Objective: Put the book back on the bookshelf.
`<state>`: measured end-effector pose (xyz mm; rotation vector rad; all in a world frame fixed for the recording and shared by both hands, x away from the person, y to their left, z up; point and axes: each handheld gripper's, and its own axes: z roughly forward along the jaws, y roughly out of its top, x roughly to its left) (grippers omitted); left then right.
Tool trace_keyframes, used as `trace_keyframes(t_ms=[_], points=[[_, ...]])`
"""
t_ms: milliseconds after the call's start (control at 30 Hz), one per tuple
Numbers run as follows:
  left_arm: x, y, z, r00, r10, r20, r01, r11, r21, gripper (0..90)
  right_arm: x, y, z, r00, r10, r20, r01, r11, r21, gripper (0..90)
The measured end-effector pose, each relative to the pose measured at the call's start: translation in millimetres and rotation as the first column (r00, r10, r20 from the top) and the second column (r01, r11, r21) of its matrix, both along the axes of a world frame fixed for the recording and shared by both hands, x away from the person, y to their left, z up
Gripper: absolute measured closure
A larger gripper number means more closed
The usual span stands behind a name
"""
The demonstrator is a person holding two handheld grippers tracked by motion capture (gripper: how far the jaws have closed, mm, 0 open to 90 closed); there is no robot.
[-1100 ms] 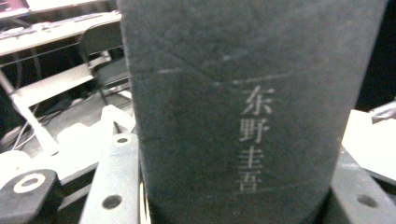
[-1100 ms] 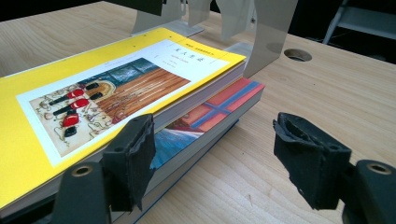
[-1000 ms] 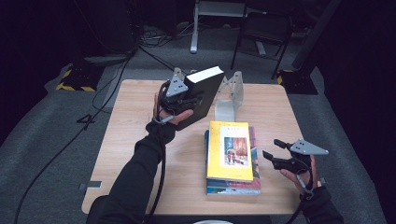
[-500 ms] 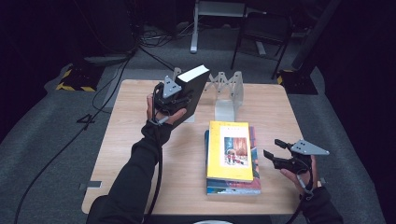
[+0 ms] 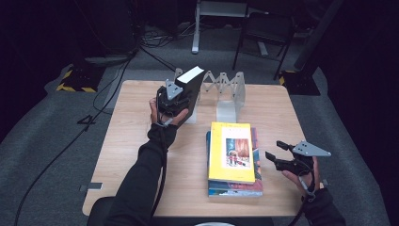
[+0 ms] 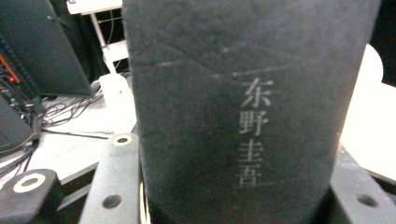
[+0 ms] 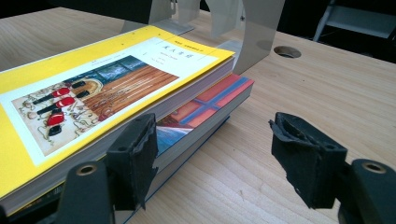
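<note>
Three books: one black (image 5: 192,87), two stacked (image 5: 232,157), one folding rack (image 5: 226,92), one table (image 5: 131,141)

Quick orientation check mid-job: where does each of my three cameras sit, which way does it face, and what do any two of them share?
High view: above the person's side, looking forward and down on the table; both forearms, left tongs and right tongs show.
Left gripper view: rides the left tongs, facing the spine of the black book clamped between its jaws.
Right gripper view: rides the right tongs, low over the table, facing the book stack; its jaws stand open.
Shared: the yellow book atop the stack appears in the high and right gripper views.
</note>
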<state>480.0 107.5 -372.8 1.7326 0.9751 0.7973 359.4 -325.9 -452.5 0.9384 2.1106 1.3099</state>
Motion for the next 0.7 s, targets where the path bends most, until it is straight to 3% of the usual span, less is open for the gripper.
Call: trace_keyframes(t_ms=[200,267,367,567,700], points=[[7.8,1.2,-7.4,0.9994,0.035,-0.008,-0.035,0.9994,-0.007,52.9,0.3,-0.3,-0.1,1.0,0.003,0.002,-0.003,1.0,0.004,32.0],[11.3,2.0,-10.9,0.9978,0.066,-0.012,-0.066,0.9975,-0.027,52.9,0.7,-0.6,-0.4,1.0,0.005,0.002,-0.005,1.0,0.006,32.0],[12.9,1.4,-15.5,0.9957,0.091,-0.013,-0.092,0.9956,-0.022,52.9,0.7,-0.2,-0.5,1.0,0.001,-0.001,-0.001,1.0,0.003,32.1],[11.9,1.2,-21.7,0.9939,0.11,-0.012,-0.11,0.9938,-0.017,52.9,0.6,-0.4,-0.6,1.0,0.003,0.002,-0.003,1.0,0.004,32.3],[10.5,2.3,-27.5,0.9925,0.122,-0.01,-0.122,0.9916,-0.041,52.8,-0.4,-0.3,0.2,1.0,0.005,0.008,-0.005,1.0,0.001,32.6]])
